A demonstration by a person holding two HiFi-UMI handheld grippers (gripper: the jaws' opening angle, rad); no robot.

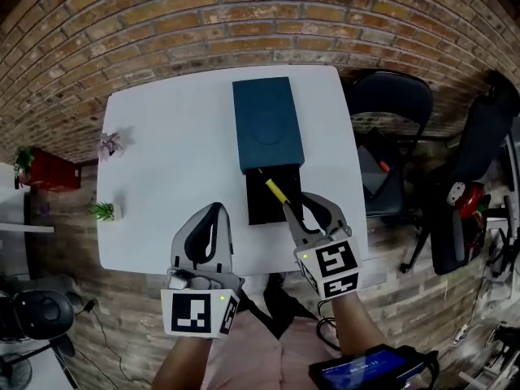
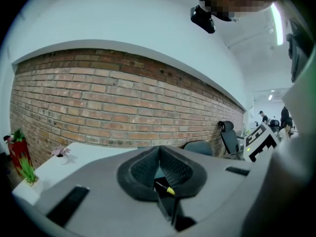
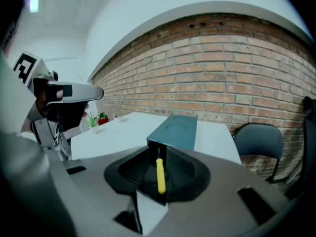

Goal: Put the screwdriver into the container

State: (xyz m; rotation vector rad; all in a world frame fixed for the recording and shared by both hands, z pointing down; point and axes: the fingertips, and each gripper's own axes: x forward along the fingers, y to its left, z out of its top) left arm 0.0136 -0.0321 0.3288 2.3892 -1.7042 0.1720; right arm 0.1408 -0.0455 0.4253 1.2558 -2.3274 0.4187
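Note:
A dark teal container (image 1: 266, 122) lies in the middle of the white table (image 1: 171, 153), with its black tray (image 1: 258, 211) pulled out toward me. The yellow-handled screwdriver (image 1: 276, 191) lies slanted in that tray, shaft toward the container. Just behind its handle my right gripper (image 1: 310, 205) stands open. The right gripper view shows the screwdriver (image 3: 160, 176) lying free in the gap, with the container (image 3: 175, 131) beyond. My left gripper (image 1: 213, 211) hovers at the table's near edge, left of the tray. It is shut and empty, fingertips meeting (image 2: 159, 149).
Two small potted plants (image 1: 103, 211) (image 1: 110, 145) stand along the table's left edge, with a red box (image 1: 47, 171) beyond it. A dark office chair (image 1: 390, 104) stands right of the table, with more chairs and gear further right. A brick wall is behind.

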